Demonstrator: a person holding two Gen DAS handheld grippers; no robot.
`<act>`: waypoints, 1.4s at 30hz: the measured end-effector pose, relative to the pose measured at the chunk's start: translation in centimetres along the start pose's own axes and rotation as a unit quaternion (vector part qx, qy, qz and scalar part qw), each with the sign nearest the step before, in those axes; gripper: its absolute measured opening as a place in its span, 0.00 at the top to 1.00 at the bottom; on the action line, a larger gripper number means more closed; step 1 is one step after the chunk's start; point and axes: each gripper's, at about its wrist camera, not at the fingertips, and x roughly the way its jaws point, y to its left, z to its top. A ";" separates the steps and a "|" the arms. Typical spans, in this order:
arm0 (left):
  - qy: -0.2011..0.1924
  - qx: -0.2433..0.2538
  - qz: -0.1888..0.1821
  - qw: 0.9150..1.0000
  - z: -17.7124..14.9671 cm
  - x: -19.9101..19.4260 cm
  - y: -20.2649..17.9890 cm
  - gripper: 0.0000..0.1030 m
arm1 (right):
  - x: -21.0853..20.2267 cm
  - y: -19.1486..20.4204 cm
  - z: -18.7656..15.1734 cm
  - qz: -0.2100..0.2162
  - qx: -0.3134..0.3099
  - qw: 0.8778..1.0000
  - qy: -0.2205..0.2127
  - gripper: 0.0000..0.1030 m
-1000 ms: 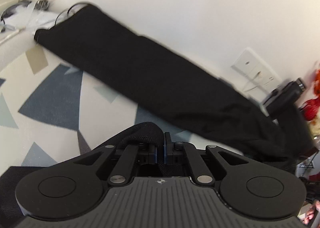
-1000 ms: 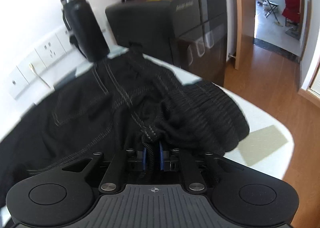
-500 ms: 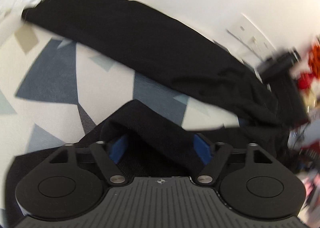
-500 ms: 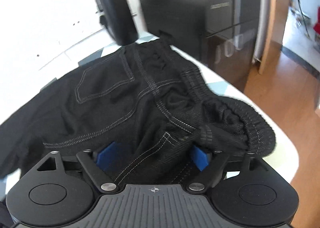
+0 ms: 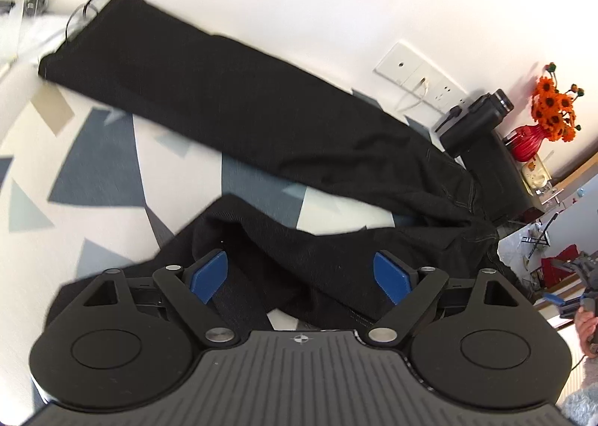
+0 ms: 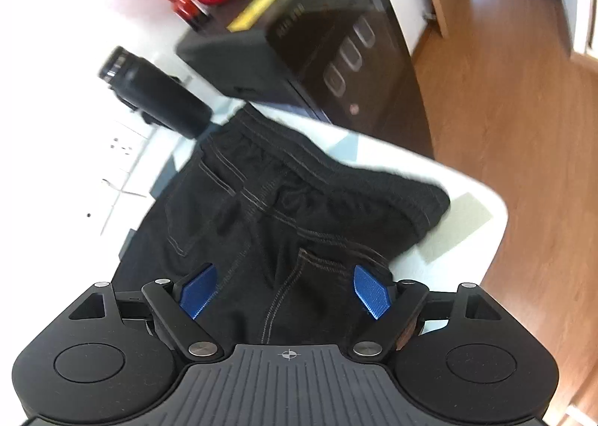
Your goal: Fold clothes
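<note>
Black trousers [image 5: 231, 97] lie on the patterned tabletop [image 5: 93, 172]: one leg runs long and flat beside the wall, the other is bunched in a loose ridge under your left gripper [image 5: 301, 274]. Waist end [image 6: 284, 179] sits at the far corner near the black bottle [image 6: 157, 93], elastic band rumpled, one lobe reaching close to the tabletop edge. Left gripper: jaws spread wide, holding nothing, cloth below and between the pads. Right gripper [image 6: 286, 291]: jaws likewise spread, empty, over the seat panel by a stitched seam. Judgement on handling: the fabric looks like a soft denim-type weave, limp rather than stiff, moderately heavy for cloth, not fragile, not slippery; it will sag and drag on the tabletop if you lift from a single point. Best holds appear to be the thick parts: the gathered waistband, the double-stitched seams, the hem at the far leg end [image 5: 74, 48]. Pinch a full fold, not one layer, or the layers may slide apart. Fold state is ambiguous: legs apart, which fits either trousers being laid out or a fold just let go.
</note>
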 end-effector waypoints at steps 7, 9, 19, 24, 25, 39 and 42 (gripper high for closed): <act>0.005 0.031 0.074 0.997 -0.5 1.3 1.4 0.15 | -1.3 1.8 0.4 -0.007 -0.064 0.997 -0.028 0.20; 0.026 0.046 0.104 0.993 -1.2 2.4 1.9 0.15 | 0.0 3.3 -0.9 -0.058 -0.135 0.988 -0.045 0.19; 0.024 0.049 0.093 0.994 -1.6 2.0 1.8 0.15 | 3.3 12.9 -3.3 -0.020 -0.257 0.966 -0.005 0.19; -0.037 0.018 0.064 0.997 1.0 -1.0 0.6 0.15 | 0.5 21.3 -1.7 0.081 -0.303 0.949 -0.033 0.12; -0.050 0.011 0.059 0.997 1.6 -1.6 0.4 0.15 | -0.1 22.6 -1.4 0.096 -0.313 0.944 -0.048 0.08; -0.140 -0.065 0.157 0.976 4.9 -4.1 1.5 0.03 | 6.2 26.1 -2.3 0.100 -0.407 0.906 -0.053 0.01; -0.139 -0.069 0.185 0.970 5.1 -3.4 2.1 0.03 | 8.6 23.4 -5.4 0.136 -0.415 0.899 -0.011 0.01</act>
